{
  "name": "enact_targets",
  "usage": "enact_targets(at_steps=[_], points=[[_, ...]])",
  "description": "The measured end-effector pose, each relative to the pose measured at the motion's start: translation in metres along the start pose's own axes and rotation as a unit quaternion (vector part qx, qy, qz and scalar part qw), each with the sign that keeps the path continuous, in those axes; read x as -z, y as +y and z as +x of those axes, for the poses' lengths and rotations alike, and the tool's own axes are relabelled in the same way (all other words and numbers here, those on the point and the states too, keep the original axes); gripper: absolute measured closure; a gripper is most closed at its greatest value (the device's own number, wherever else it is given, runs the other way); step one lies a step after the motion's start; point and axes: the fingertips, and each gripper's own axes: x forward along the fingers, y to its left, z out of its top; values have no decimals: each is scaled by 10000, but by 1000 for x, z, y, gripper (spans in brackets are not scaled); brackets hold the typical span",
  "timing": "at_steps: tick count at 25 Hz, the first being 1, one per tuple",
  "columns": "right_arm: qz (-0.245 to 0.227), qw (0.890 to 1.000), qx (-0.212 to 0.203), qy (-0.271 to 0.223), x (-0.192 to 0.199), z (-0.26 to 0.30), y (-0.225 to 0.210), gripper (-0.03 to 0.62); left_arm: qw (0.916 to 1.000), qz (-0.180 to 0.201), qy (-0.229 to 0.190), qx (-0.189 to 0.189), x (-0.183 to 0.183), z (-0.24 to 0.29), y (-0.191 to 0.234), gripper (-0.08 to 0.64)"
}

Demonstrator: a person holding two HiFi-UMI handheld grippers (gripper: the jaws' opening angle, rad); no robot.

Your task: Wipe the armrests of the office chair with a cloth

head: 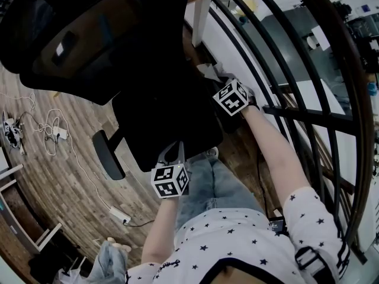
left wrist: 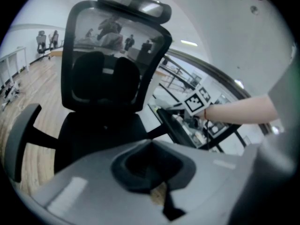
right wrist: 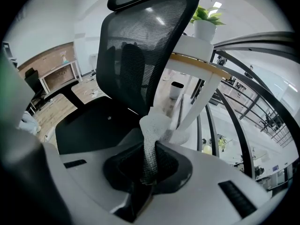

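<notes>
Cables lie on the wooden floor at the far left of the head view, and a white power strip lies nearer to the person. Next comes the black office chair. Its mesh backrest is at the upper left, and its left armrest sticks out over the floor with nothing touching it.

The left gripper is at the front edge of the seat, and its jaws point toward the chair. In the left gripper view the jaws are pressed together with nothing between them (only a thin strip of floor shows through below).

The right gripper is at the right side of the chair, just above the right armrest. Its jaws are clenched on a white mesh cloth, which stands up out of them as a twisted bunch. I cannot tell if the cloth touches the armrest.

Behind the backrest in the right gripper view stands a white table with a potted plant on it. A dark metal railing runs along the far right, close to the person's right arm.
</notes>
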Motion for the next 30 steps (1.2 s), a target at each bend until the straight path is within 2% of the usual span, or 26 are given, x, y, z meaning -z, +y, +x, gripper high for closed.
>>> enact_targets(at_steps=[30], points=[[-213,9997,-149,35,33,-25,39,559,9998,60,-175,5,26,-19,-28,555]])
